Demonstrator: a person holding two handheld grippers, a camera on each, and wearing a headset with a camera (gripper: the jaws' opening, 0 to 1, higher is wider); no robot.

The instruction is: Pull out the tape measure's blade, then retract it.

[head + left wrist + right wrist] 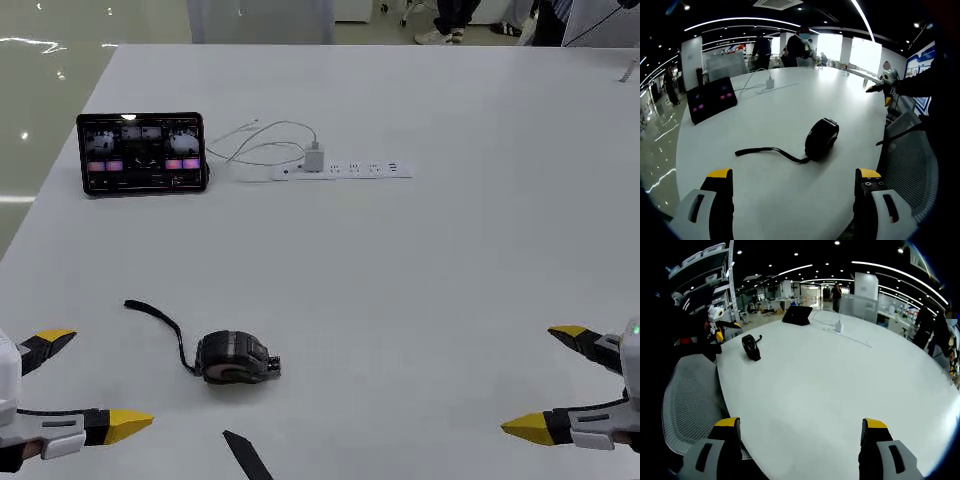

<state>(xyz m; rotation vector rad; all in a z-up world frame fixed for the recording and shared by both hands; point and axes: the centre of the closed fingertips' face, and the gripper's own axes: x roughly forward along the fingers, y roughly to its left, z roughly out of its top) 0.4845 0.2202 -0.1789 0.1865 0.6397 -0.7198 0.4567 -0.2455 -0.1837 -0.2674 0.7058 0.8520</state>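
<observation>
Your left gripper (100, 380) sits just to the left of the tape (235, 358), on the side nearer you, with its jaws spread wide and nothing between them. Your right gripper (540, 380) is well off to the tape's right, and its jaws are just as wide and also empty. In the left gripper view the tape lies ahead, roughly between the two jaws. It is clear of both and rests on the table (420, 280). Its blade is drawn into the case, and its strap (155, 318) trails away from the tape's left side. Behind the tape, on your side, the table's near edge meets a mesh chair (912, 165). Left of the tape the table's side edge slants close by, so room is tight there. To the right of the tape the top is bare all the way to your right gripper and beyond. Far past the tape stands a tablet (142, 152), a little to its left. A power strip (345, 170) with a charger (314, 158) and a looped cable (265, 140) lies a little to its right.
</observation>
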